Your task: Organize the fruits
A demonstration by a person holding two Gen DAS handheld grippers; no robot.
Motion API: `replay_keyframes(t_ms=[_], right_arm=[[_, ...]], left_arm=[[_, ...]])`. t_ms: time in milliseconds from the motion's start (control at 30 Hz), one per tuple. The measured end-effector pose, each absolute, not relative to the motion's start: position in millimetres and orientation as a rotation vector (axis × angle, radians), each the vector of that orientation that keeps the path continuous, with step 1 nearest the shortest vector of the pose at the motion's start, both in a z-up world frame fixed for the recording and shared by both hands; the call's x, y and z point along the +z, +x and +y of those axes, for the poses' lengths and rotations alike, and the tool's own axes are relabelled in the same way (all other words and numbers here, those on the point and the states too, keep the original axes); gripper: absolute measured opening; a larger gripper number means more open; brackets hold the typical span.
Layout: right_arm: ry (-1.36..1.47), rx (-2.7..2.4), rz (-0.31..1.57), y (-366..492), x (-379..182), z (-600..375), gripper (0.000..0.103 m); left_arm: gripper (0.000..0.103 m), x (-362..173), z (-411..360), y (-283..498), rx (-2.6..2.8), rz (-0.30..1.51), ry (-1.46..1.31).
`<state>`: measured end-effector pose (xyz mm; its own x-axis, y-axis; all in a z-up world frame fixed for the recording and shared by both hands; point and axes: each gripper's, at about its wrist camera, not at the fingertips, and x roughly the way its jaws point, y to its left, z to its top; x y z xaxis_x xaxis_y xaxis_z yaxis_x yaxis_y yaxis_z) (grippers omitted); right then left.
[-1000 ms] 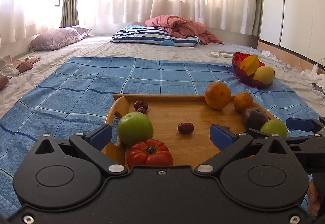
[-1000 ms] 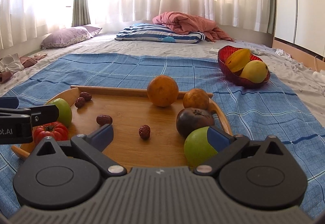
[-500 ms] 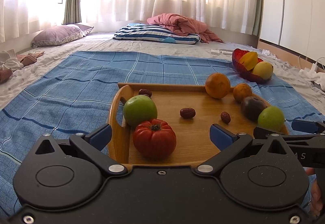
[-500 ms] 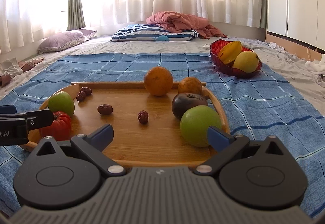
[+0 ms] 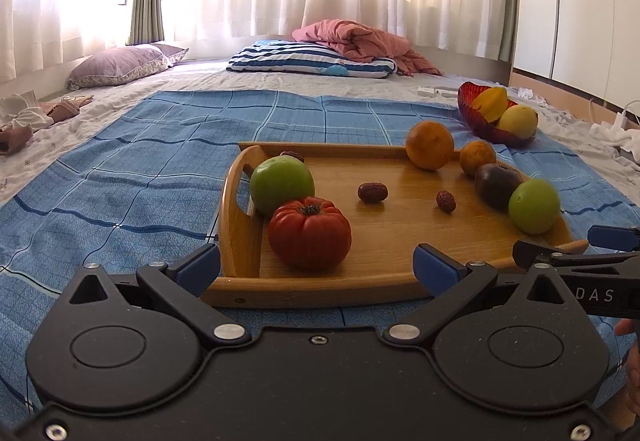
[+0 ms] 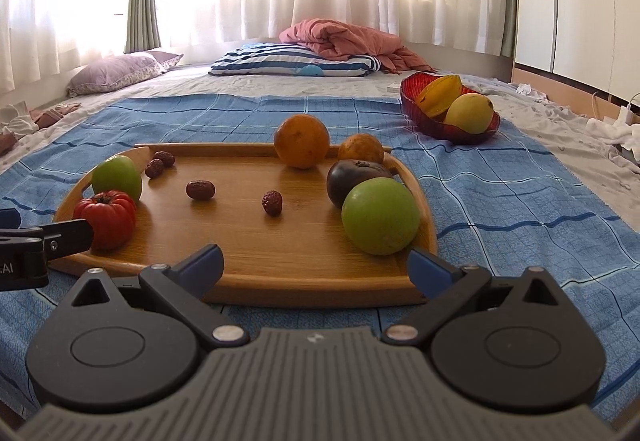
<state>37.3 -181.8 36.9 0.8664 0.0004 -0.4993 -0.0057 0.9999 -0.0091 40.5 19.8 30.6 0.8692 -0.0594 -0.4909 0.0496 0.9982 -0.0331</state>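
A wooden tray (image 5: 384, 241) (image 6: 280, 261) lies on a blue checked cloth. On it are a red tomato (image 5: 309, 232) (image 6: 106, 219), two green apples (image 5: 282, 184) (image 6: 380, 216), two oranges (image 5: 430, 145) (image 6: 302, 140), a dark purple fruit (image 5: 496, 181) (image 6: 354, 177) and several brown dates (image 5: 373, 192) (image 6: 200, 189). A red bowl (image 5: 486, 125) (image 6: 436, 123) beyond the tray holds a starfruit and a yellow mango. My left gripper (image 5: 316, 265) is open and empty before the tray's near edge. My right gripper (image 6: 316, 265) is open and empty, also before the near edge.
The blue cloth (image 5: 140, 181) covers a pale floor mat. A purple pillow (image 5: 120, 65), a striped cushion (image 5: 312, 59) and a pink blanket (image 5: 356, 41) lie at the back under curtains. White cupboards (image 5: 592, 1) stand on the right; cables and clothes lie below them.
Both grippers have drawn back from over the tray to just before its near edge. The fruits have not moved.
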Motion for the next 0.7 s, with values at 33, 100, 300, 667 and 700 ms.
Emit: replay_keyframes(t_ms=[33, 100, 300, 667, 700], right_arm=[[-0.01, 0.001, 0.527, 37, 36, -182, 0.103], [-0.004, -0.003, 0.534, 36, 34, -183, 0.103], [0.002, -0.004, 0.546, 32, 30, -185, 0.103], [-0.021, 0.001, 0.558, 24, 22, -179, 0.103], [-0.021, 0.001, 0.56, 23, 21, -179, 0.103]], left_arm=[[0.103, 29, 19, 40, -0.056, 0.516, -0.015], [0.103, 27, 18, 37, -0.056, 0.517, -0.009], [0.103, 22, 14, 32, -0.069, 0.531, 0.015], [0.103, 9, 10, 29, -0.074, 0.57, 0.021], [0.103, 9, 9, 28, -0.074, 0.573, 0.023]])
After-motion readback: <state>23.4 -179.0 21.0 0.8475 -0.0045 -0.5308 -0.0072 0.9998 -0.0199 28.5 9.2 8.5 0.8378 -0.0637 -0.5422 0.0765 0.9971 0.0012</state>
